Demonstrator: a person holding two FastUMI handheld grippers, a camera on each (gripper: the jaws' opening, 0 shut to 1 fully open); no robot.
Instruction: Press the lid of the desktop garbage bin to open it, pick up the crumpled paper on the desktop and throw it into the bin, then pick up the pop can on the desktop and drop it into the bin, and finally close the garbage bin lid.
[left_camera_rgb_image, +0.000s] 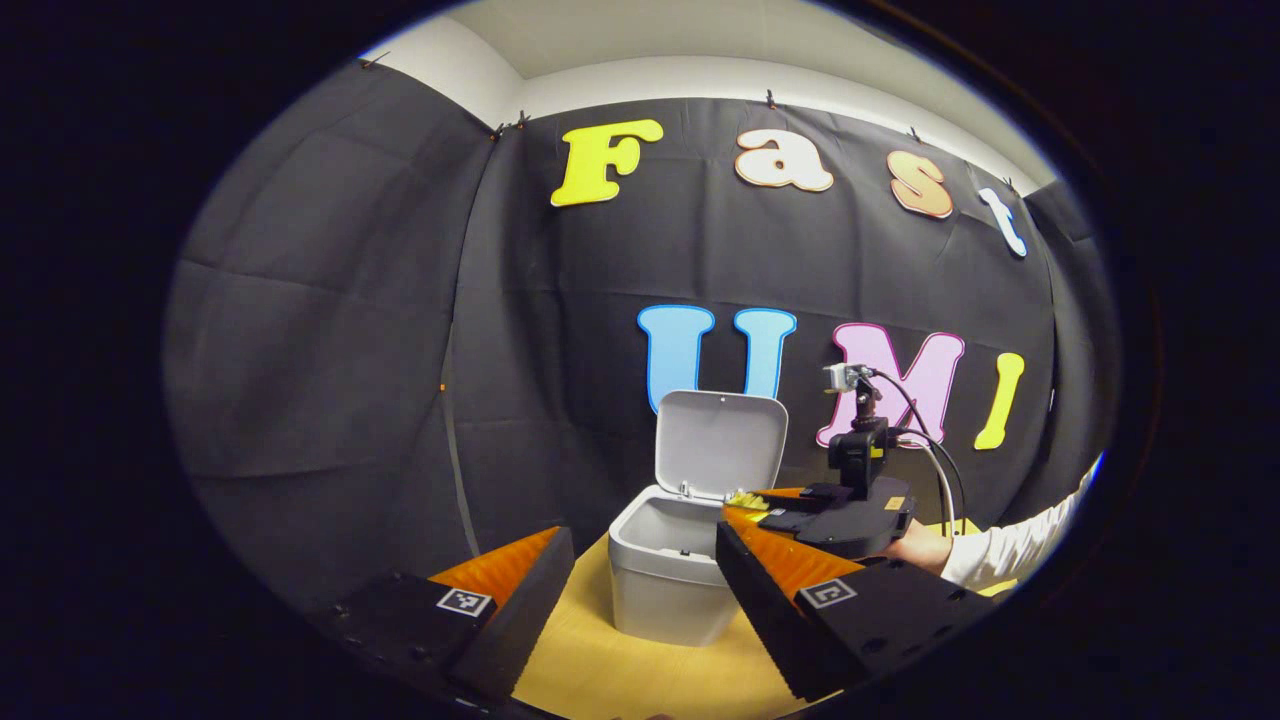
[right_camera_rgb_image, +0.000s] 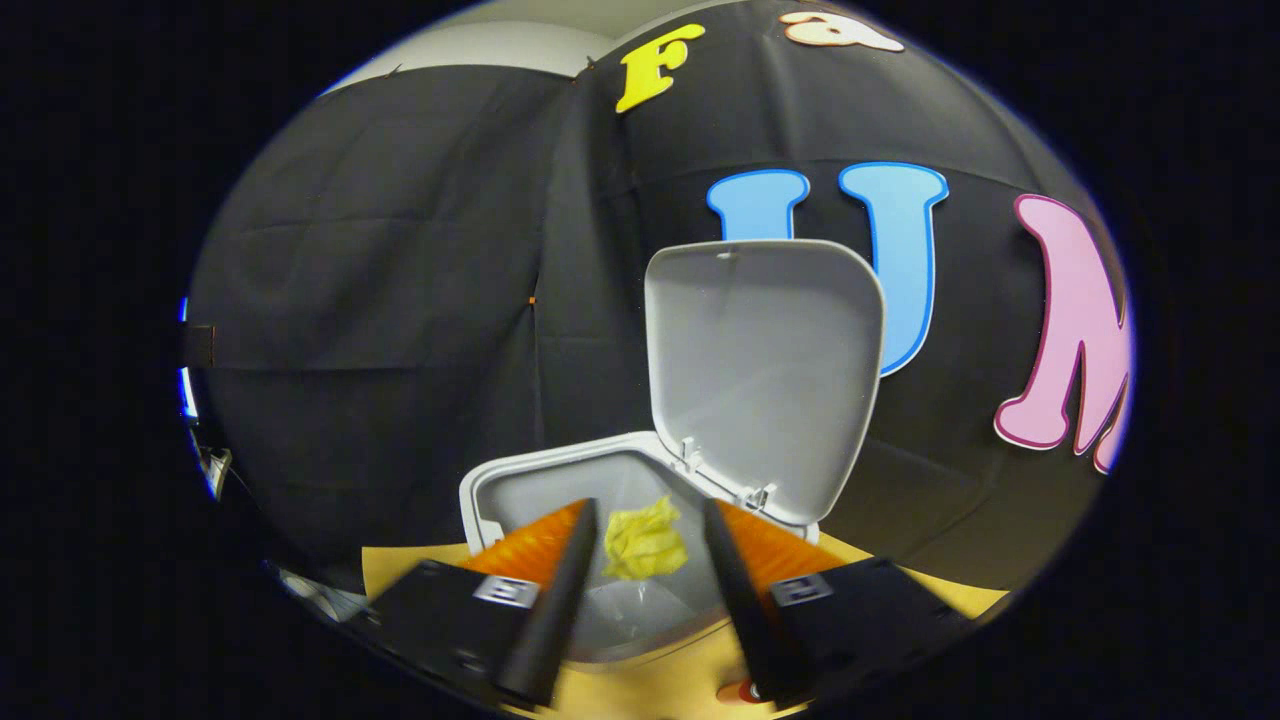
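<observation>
Yellow crumpled paper (right_camera_rgb_image: 645, 541) over bin (right_camera_rgb_image: 520, 480)

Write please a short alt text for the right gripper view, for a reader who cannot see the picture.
A yellow crumpled paper sits between the open fingers of the right gripper, over the open mouth of a grey garbage bin. The bin's lid stands upright behind it, and the bin rests on a light wooden desktop.
</observation>
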